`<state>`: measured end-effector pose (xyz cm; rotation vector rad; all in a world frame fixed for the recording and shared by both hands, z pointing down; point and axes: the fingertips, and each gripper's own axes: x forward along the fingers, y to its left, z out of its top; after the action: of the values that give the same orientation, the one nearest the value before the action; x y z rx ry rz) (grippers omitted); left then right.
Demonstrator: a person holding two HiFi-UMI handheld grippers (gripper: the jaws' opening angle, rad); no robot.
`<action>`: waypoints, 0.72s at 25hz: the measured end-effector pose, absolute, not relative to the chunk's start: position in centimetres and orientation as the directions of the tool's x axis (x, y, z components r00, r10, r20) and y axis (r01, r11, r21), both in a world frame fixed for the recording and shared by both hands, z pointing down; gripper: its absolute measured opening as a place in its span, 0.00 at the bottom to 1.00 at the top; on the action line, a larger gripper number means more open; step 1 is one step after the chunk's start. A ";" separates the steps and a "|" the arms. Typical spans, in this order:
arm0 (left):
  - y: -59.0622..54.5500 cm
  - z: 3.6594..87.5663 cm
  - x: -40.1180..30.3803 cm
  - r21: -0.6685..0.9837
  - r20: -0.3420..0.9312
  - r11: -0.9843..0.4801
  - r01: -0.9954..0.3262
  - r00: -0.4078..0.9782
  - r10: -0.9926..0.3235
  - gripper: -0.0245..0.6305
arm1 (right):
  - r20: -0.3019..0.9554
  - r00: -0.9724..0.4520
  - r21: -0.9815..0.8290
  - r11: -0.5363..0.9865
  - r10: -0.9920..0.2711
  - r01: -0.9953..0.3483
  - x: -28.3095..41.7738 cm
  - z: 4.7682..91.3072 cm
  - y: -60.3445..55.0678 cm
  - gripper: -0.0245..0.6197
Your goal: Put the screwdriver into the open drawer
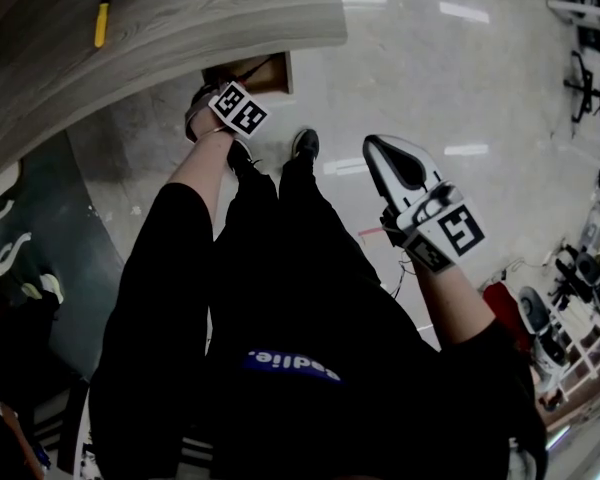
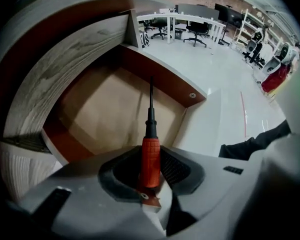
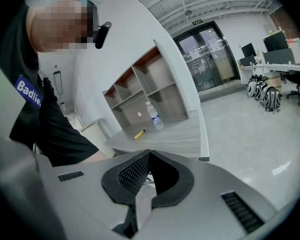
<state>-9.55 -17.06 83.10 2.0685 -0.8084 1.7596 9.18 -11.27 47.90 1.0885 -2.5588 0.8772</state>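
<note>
Head view looks steeply down past the person's legs (image 1: 250,298) onto the desk (image 1: 180,28) and open drawer (image 1: 272,74). Left gripper view peers closely into that drawer; right gripper view faces level across the same desk.

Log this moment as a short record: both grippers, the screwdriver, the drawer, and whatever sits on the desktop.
left gripper: shut on the screwdriver's red handle
screwdriver: shaft points away from the jaws, down into the drawer; whether the tip touches the bottom cannot be told
drawer: open, its light brown bottom in view below the shaft
right gripper: shut, nothing between its jaws, held away from the drawer
desktop: a yellow tool lies on it and a water bottle stands on it
task state: screwdriver not yet released
</note>
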 end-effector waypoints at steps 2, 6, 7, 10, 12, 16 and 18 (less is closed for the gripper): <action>-17.1 83.4 -9.4 -0.138 0.973 -0.796 -0.590 0.069 -0.219 0.20 | 0.422 -0.692 -0.437 0.537 -0.586 -0.721 9.5 48.1 -11.3 0.08; -17.2 83.9 -9.7 -0.149 0.977 -0.799 -0.582 0.036 -0.208 0.20 | 0.430 -0.680 -0.439 0.520 -0.594 -0.733 9.9 48.6 -11.5 0.08; -17.2 84.1 -9.7 -0.150 0.979 -0.801 -0.579 0.026 -0.202 0.20 | 0.429 -0.679 -0.444 0.516 -0.595 -0.732 9.9 48.7 -11.4 0.08; -17.1 84.4 -9.7 -0.146 0.985 -0.808 -0.571 -0.008 -0.172 0.20 | 0.435 -0.669 -0.452 0.497 -0.603 -0.741 10.2 48.6 -11.3 0.08; -17.0 84.5 -9.7 -0.139 0.989 -0.809 -0.571 -0.032 -0.147 0.20 | 0.451 -0.646 -0.437 0.478 -0.616 -0.762 10.7 48.6 -11.4 0.08; -16.9 85.0 -9.6 -0.129 0.991 -0.798 -0.589 -0.058 -0.118 0.20 | 0.473 -0.617 -0.402 0.470 -0.629 -0.786 12.2 48.8 -11.1 0.08; -16.9 85.3 -9.6 -0.120 0.993 -0.790 -0.601 -0.063 -0.104 0.20 | 0.482 -0.610 -0.403 0.459 -0.628 -0.792 12.7 48.9 -11.0 0.08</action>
<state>-9.58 -16.87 85.29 1.8604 -0.7533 1.9128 12.67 -11.00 48.93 1.2202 -2.4463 0.8857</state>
